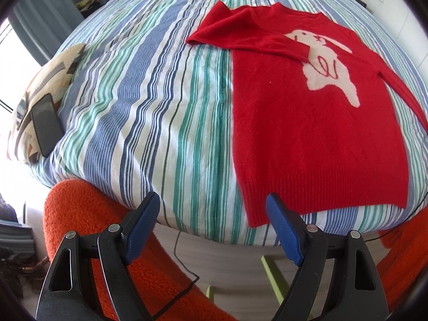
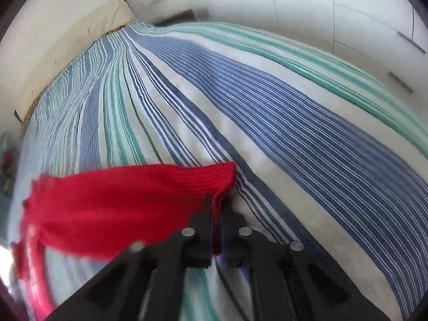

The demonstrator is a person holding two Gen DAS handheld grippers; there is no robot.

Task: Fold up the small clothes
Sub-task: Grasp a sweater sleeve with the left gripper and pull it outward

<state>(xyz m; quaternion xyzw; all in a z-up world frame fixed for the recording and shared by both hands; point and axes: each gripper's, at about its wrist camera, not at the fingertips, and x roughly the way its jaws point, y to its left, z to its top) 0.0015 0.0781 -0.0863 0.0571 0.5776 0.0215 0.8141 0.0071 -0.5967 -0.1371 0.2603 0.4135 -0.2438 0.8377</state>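
Red knit sweater (image 1: 307,133) lies flat on the striped bed (image 1: 149,107), soft, light, floppy, so cuffs and hem look the best handles. Right tool (image 2: 217,214) is clamped on a ribbed cuff (image 2: 214,179); left tool (image 1: 214,227) hangs wide open, empty.

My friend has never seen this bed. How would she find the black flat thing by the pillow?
Start at the big bed with the blue, green and white striped cover. Go to its left edge in the left wrist view, where a patterned pillow lies. The phone rests on that pillow: a dark, shiny, flat rectangle, the only black thing there, far from the red sweater.
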